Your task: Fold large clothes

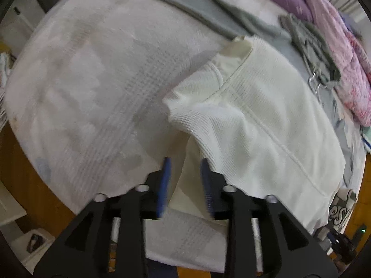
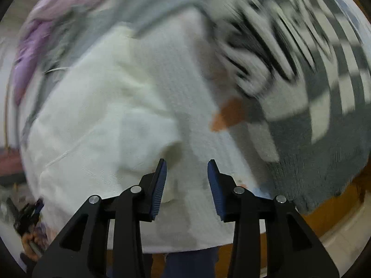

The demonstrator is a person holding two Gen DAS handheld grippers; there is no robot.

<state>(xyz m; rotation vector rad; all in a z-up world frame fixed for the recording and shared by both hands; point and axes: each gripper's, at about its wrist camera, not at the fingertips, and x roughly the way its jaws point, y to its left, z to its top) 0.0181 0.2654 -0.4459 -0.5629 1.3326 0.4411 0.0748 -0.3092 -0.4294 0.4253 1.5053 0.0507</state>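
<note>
A cream knit garment (image 1: 266,120) lies partly folded on a white bedsheet (image 1: 92,81), its collar (image 1: 234,48) toward the far side. A folded flap of it reaches toward my left gripper (image 1: 184,169), which is open with its blue pads on either side of the cloth edge. In the blurred right wrist view the same cream garment (image 2: 104,115) fills the left and middle. My right gripper (image 2: 186,173) is open and empty just above the fabric.
A grey garment (image 1: 197,2) and an olive strap with a metal clip (image 1: 313,53) lie at the far side, next to pink and purple bedding (image 1: 343,46). A grey and white checkered blanket (image 2: 313,81) lies to the right. Wooden floor (image 1: 27,173) borders the bed.
</note>
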